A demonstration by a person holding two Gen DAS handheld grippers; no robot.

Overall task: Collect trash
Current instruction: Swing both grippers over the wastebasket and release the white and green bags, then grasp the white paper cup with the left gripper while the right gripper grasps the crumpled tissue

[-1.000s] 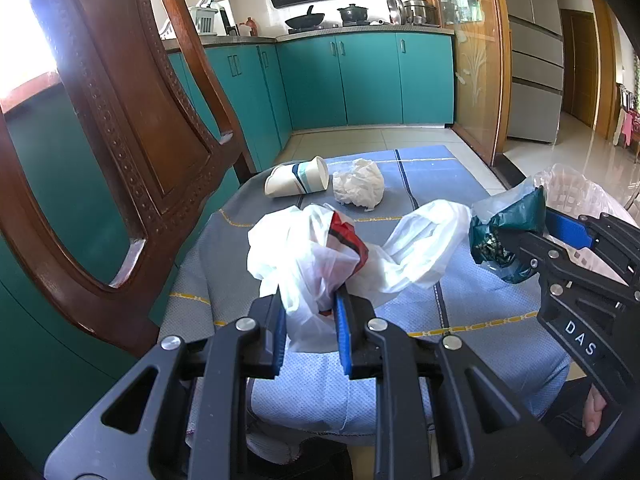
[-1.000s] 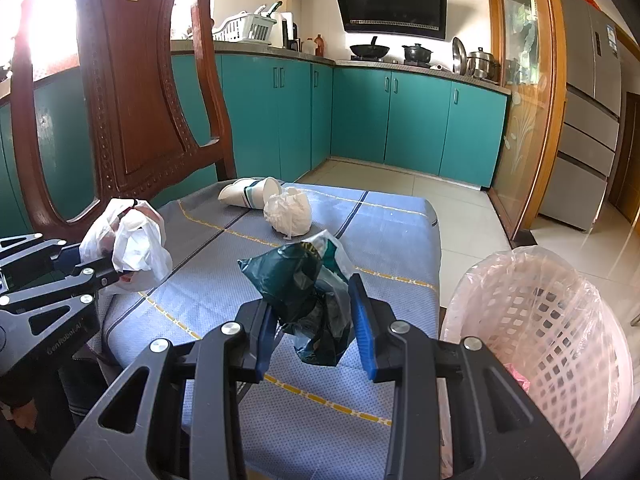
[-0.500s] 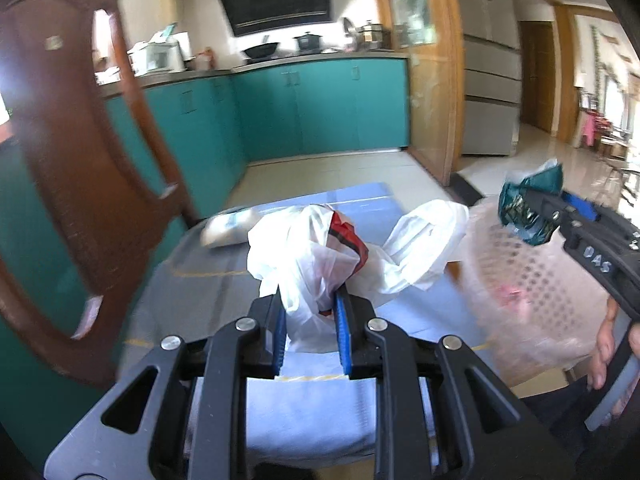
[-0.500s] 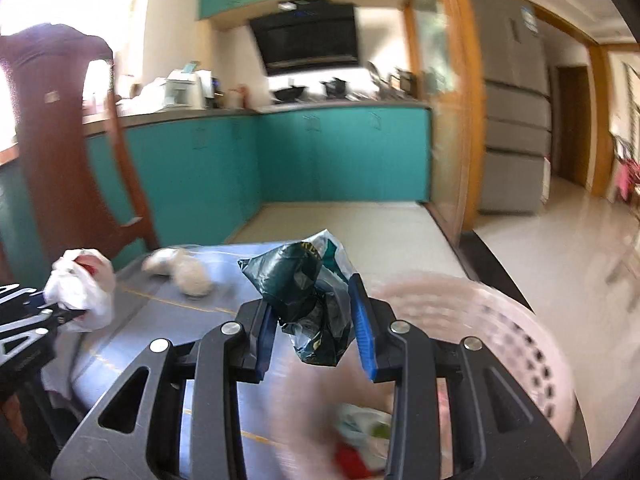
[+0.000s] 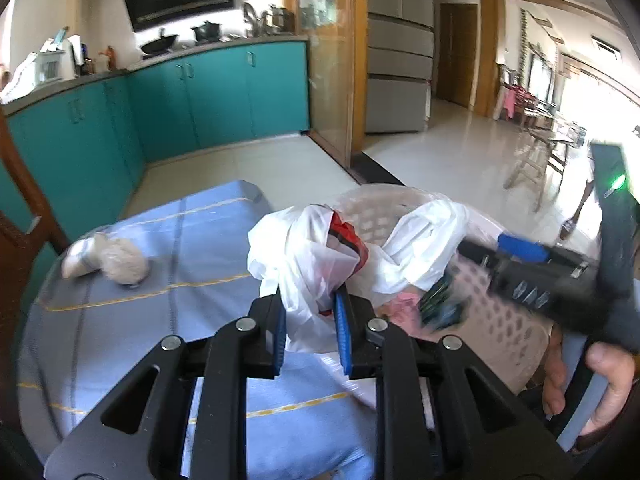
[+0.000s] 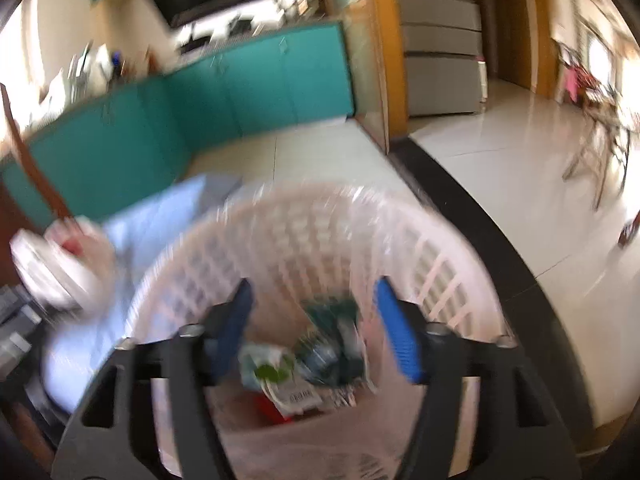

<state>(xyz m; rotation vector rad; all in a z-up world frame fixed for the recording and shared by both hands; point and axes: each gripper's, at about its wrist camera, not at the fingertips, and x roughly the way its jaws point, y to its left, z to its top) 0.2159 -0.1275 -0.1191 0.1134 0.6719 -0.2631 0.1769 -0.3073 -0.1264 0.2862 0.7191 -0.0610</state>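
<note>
As the right gripper (image 6: 316, 320) jaws have just sprung open over the basket (image 6: 440, 264), green wrapper (image 6: 336, 344) now inside w/ other trash, left gripper (image 5: 310, 332) clamps the white bag (image 5: 312, 264) near the rim, cup (image 5: 80, 256) & wad (image 5: 124, 260) left on far table.

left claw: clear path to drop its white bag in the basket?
Probably yes. The left claw is shut on the white bag right beside the basket. The right claw, jaws just opened, hangs over the basket mouth and may crowd it.
</note>
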